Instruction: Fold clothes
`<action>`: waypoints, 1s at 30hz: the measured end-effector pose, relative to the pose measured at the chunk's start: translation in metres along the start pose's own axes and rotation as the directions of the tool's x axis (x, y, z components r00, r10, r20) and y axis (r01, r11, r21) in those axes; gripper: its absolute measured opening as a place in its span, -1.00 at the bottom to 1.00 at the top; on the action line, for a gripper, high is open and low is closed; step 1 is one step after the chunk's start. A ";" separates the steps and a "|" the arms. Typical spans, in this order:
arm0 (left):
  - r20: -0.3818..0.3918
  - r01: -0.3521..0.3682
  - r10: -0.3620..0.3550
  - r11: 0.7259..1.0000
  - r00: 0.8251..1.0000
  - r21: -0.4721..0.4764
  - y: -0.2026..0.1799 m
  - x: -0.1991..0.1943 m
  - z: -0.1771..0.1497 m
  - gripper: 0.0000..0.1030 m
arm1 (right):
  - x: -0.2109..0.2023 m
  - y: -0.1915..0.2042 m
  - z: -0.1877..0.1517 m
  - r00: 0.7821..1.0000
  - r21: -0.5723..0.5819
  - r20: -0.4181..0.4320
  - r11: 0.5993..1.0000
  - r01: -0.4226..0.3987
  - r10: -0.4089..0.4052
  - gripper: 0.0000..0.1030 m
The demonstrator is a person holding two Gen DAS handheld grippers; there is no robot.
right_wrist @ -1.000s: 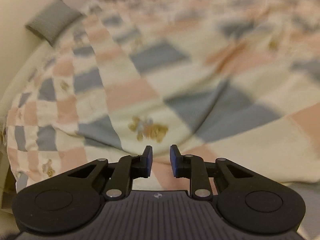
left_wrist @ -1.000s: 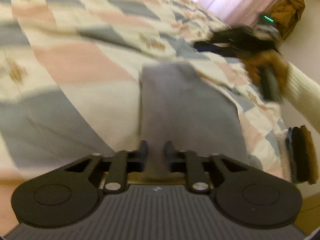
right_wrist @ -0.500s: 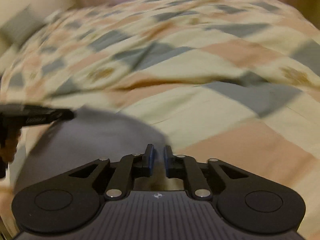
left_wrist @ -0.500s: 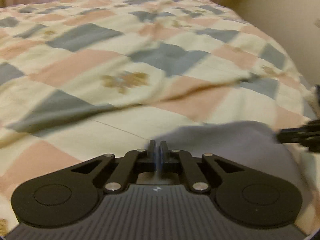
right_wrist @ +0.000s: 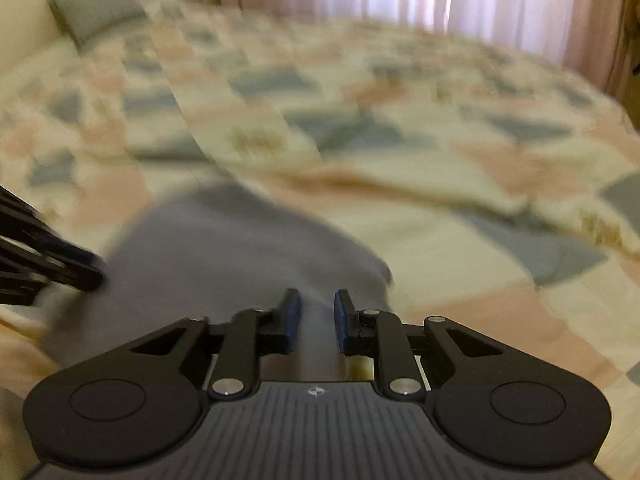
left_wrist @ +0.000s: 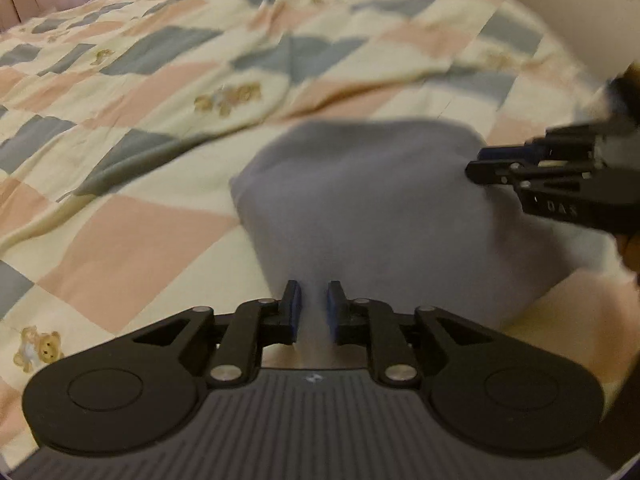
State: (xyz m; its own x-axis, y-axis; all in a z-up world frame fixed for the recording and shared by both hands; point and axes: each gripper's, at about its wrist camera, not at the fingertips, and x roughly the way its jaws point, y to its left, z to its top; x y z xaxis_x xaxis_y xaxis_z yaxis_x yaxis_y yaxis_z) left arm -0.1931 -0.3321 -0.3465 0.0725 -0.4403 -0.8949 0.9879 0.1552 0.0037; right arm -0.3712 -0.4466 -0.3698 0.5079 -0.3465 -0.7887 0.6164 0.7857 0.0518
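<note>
- Blue-padded jaws of the left gripper (left_wrist: pixel 311 307) and right gripper (right_wrist: pixel 316 316) are seen slightly parted, nothing clamped.
- At 12 o'clock, the grey garment (left_wrist: pixel 372 204) lies on the quilt (left_wrist: pixel 132 240).
- Soft, light, limp cloth is judged; edges or corners should be pinched.

A folded grey garment (left_wrist: pixel 372 208) lies on the checked quilt (left_wrist: pixel 152 92), the left gripper (left_wrist: pixel 313 314) is just above its near edge with jaws a little apart, and the right gripper (left_wrist: pixel 486 164) reaches over its right side.
</note>
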 end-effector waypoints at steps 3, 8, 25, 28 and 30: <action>0.000 -0.003 0.003 1.000 1.000 -0.009 -0.001 0.004 0.003 -0.68 | 0.002 -0.006 -0.001 1.000 0.022 0.003 0.999 -0.025 0.025 -0.61; -0.013 -0.006 0.006 1.000 1.000 -0.021 0.000 0.005 0.005 -0.67 | -0.001 -0.007 0.003 0.999 0.030 -0.011 0.999 -0.031 0.031 -0.58; 0.067 0.093 -0.098 0.993 0.993 0.074 -0.019 -0.044 -0.024 -0.77 | -0.078 0.015 -0.037 0.997 -0.115 -0.007 0.991 -0.072 0.071 -0.42; 0.047 0.054 -0.063 0.986 0.997 0.159 -0.036 -0.023 -0.044 -0.77 | -0.052 0.016 -0.060 0.996 -0.151 -0.074 0.987 -0.061 0.051 -0.45; 0.052 0.015 -0.026 0.981 0.998 0.196 -0.043 -0.006 -0.056 -0.76 | -0.032 0.008 -0.068 0.992 -0.113 -0.110 0.991 -0.074 0.062 -0.52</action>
State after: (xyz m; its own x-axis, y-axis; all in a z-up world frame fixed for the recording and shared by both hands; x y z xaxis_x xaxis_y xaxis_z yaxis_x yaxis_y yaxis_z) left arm -0.2437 -0.2866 -0.3664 0.0539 -0.4892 -0.8705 0.9966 -0.0277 0.0773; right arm -0.4238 -0.3943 -0.3857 0.4755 -0.2386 -0.8467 0.5047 0.8623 0.0404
